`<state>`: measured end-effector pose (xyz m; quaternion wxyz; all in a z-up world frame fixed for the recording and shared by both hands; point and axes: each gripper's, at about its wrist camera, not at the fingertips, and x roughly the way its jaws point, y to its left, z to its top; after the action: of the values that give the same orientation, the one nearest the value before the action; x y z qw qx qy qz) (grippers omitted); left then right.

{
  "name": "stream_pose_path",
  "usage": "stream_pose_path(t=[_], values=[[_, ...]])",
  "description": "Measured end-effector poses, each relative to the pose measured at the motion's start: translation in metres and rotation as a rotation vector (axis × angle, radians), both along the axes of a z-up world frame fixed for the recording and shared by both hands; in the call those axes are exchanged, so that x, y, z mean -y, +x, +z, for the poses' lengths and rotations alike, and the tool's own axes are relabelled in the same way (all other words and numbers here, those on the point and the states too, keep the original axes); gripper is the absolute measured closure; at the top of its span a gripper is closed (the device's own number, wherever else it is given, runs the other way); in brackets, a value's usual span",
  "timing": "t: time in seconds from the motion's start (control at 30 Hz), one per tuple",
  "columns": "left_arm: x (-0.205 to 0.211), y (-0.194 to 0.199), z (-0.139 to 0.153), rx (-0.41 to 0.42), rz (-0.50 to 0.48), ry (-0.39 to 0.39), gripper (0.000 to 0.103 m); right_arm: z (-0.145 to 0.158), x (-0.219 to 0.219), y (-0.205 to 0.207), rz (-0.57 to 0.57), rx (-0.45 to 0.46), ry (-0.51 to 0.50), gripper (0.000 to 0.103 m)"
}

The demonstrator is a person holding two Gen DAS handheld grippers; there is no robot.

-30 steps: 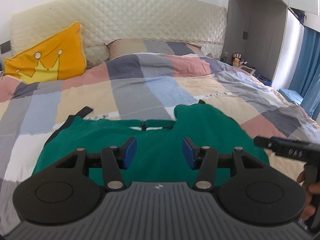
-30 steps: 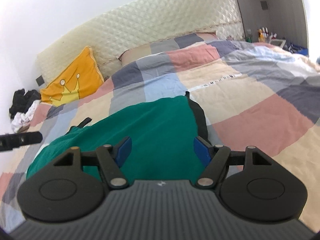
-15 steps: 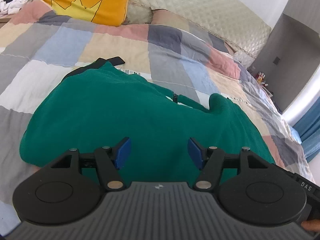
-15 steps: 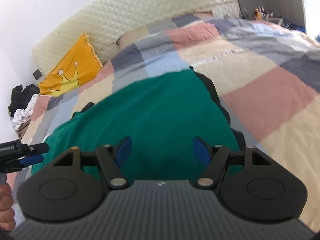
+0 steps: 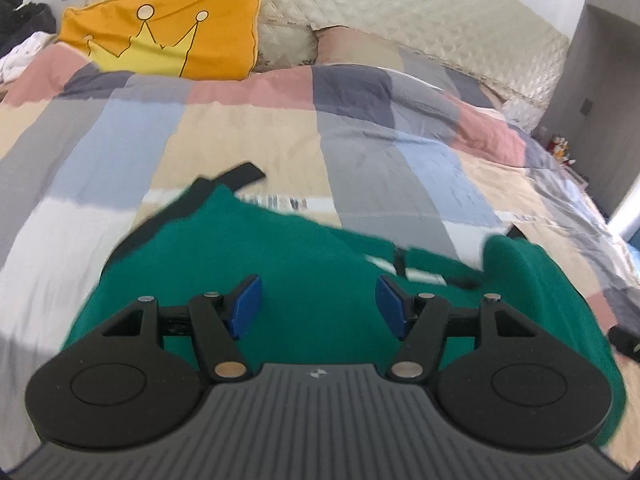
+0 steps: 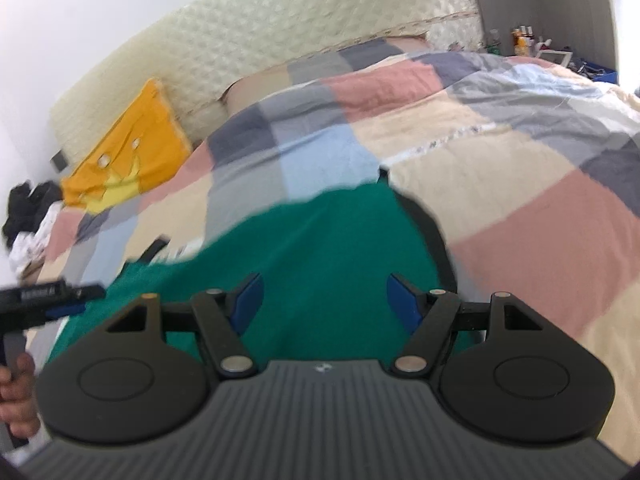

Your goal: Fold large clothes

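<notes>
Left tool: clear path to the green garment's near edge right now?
Probably yes. The left tool hangs open over the green garment with nothing between its jaws, and nothing lies on the cloth. The right tool is off to the side.

My left wrist view sits low and close over the green garment, facing up the bed toward the headboard. My right wrist view looks likewise, angled leftward. Both share garment, quilt, the orange pillow (left hand-held gripper edges into the right view).
</notes>
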<state>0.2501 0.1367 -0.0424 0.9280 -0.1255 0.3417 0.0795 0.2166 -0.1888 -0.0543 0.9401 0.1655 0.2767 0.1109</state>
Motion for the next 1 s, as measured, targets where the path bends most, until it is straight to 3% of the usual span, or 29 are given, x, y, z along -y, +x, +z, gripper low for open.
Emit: stream_pose_path(t=[0.1, 0.17, 0.23, 0.33, 0.53, 0.6, 0.7, 0.77, 0.8, 0.83, 0.87, 1.0], values=[[-0.005, 0.044, -0.009, -0.053, -0.049, 0.015, 0.035, 0.004, 0.01, 0.041, -0.015, -0.035, 0.007, 0.032], [-0.006, 0.066, -0.019, -0.095, -0.051, 0.053, 0.035, 0.005, 0.014, 0.068, -0.026, -0.056, -0.022, 0.032], [-0.01, 0.079, -0.03, -0.108, -0.05, 0.037, 0.035, 0.001, 0.013, 0.095, 0.0, -0.102, -0.072, 0.032], [-0.015, 0.096, -0.052, -0.171, -0.064, -0.001, 0.035, -0.014, 0.014, 0.114, 0.024, -0.139, -0.105, 0.033], [-0.009, 0.116, -0.079, -0.243, -0.089, 0.04, 0.035, -0.047, 0.013, 0.136, 0.058, -0.222, -0.068, 0.031], [-0.007, 0.116, -0.08, -0.235, -0.088, 0.045, 0.038, -0.053, 0.008, 0.139, 0.071, -0.227, -0.077, 0.031], [-0.008, 0.113, -0.08, -0.225, -0.061, 0.057, 0.063, -0.056, 0.007, 0.142, 0.076, -0.24, -0.073, 0.032], [-0.008, 0.11, -0.079, -0.217, -0.055, 0.067, 0.085, -0.055, 0.004, 0.143, 0.092, -0.233, -0.096, 0.04], [-0.009, 0.109, -0.078, -0.212, -0.05, 0.069, 0.09, -0.055, 0.001, 0.141, 0.1, -0.23, -0.109, 0.043], [-0.009, 0.107, -0.076, -0.204, -0.045, 0.072, 0.094, -0.054, 0.0, 0.138, 0.1, -0.227, -0.123, 0.059], [-0.01, 0.104, -0.075, -0.192, -0.038, 0.067, 0.096, -0.053, 0.0, 0.138, 0.089, -0.226, -0.139, 0.074], [-0.02, 0.089, -0.064, -0.126, 0.013, 0.034, 0.098, -0.046, 0.007, 0.129, 0.054, -0.184, -0.137, 0.085]])
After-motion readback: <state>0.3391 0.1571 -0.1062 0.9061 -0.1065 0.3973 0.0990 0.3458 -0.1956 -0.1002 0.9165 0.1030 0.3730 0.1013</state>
